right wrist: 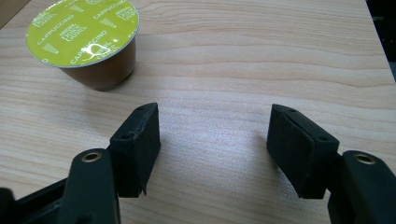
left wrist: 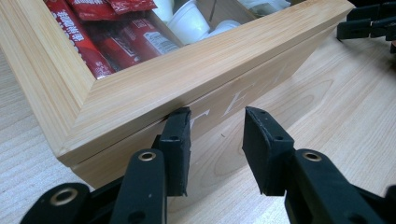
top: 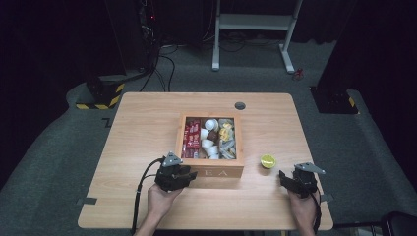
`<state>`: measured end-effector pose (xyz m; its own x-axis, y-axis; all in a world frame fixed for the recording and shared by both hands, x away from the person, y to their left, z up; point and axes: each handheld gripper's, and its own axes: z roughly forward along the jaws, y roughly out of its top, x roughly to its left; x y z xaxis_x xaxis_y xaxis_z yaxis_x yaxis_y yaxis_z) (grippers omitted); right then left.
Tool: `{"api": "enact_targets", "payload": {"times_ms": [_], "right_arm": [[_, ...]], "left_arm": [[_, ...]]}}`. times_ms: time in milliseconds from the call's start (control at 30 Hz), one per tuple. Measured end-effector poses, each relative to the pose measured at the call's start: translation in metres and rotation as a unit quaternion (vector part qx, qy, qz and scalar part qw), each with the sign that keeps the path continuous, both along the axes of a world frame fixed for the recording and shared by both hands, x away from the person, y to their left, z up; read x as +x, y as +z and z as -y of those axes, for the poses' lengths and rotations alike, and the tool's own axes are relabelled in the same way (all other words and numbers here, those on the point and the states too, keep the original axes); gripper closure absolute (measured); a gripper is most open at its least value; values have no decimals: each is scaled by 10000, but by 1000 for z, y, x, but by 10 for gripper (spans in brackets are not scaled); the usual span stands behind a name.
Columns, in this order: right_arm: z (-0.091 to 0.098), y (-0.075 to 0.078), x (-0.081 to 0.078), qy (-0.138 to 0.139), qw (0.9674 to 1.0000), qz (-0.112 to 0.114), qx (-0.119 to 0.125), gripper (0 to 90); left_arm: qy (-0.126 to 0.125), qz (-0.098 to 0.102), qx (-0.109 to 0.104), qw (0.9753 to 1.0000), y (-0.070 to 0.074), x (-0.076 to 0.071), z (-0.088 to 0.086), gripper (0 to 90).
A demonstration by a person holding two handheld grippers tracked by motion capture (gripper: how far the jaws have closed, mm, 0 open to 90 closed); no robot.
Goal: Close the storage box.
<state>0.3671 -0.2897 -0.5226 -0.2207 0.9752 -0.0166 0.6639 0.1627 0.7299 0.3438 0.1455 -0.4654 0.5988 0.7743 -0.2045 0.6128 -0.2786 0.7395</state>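
A wooden tea box (top: 217,173) stands mid-table, holding red sachets (top: 191,139), white cups (top: 208,142) and yellow packets. My left gripper (top: 175,177) is at the box's front left corner. In the left gripper view the left gripper (left wrist: 217,122) is open, with nothing between its pads. One fingertip (left wrist: 180,122) is right at the seam under the box's top frame (left wrist: 187,74). A green-lidded cappuccino capsule (top: 268,161) stands right of the box. My right gripper (top: 297,183) is open just behind it, and in its own view the right gripper (right wrist: 215,128) is over bare wood, with the capsule (right wrist: 84,42) ahead to the left.
The tabletop (top: 142,128) has a grey cable grommet (top: 240,105) behind the box. The right table edge (right wrist: 380,51) lies close to my right gripper. The other gripper (left wrist: 369,23) shows far off in the left gripper view. A white desk frame (top: 255,29) stands beyond the table.
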Motion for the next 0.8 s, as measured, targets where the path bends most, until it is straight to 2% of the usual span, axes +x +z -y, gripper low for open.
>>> {"api": "enact_targets", "payload": {"times_ms": [167,367,800], "right_arm": [[0,0,0,1,10000,1,1,348],[0,0,0,-1,10000,1,1,348],[0,0,0,0,10000,1,2,348]], "left_arm": [[-3,32,43,10000,0,-1,-1,613],[37,56,-18,10000,2,-4,-5,607],[255,250,-192,9992,18,-7,-25,588]]}}
